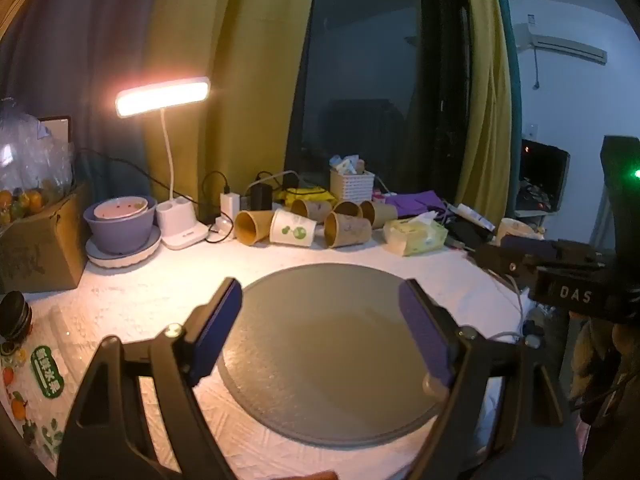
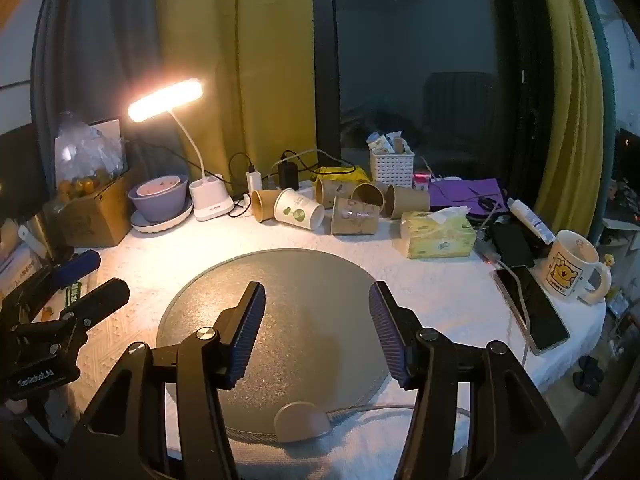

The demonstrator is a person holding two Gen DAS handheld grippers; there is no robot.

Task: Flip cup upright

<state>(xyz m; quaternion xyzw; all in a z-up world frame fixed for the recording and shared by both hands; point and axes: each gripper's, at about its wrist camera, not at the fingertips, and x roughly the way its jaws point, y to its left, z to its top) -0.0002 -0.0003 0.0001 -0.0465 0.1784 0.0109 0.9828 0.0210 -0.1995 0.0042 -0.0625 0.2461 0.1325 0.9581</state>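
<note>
Several paper cups lie on their sides at the back of the table: a white cup with green print (image 1: 292, 227) (image 2: 299, 210) and brown cups (image 1: 347, 230) (image 2: 355, 216) beside it. A round grey mat (image 1: 328, 344) (image 2: 288, 280) lies in front of them with nothing on it. My left gripper (image 1: 320, 332) is open and empty above the mat's near side. My right gripper (image 2: 316, 332) is open and empty above the mat too. The right gripper shows at the right edge of the left wrist view (image 1: 560, 280); the left one shows at the left edge of the right wrist view (image 2: 60, 304).
A lit desk lamp (image 2: 168, 100), stacked purple bowls (image 2: 160, 196), a cardboard box (image 2: 92, 216), chargers and cables, a white basket (image 2: 392, 166), a tissue pack (image 2: 438, 236), a phone (image 2: 532, 308) and a cartoon mug (image 2: 572, 266) crowd the table's back and right.
</note>
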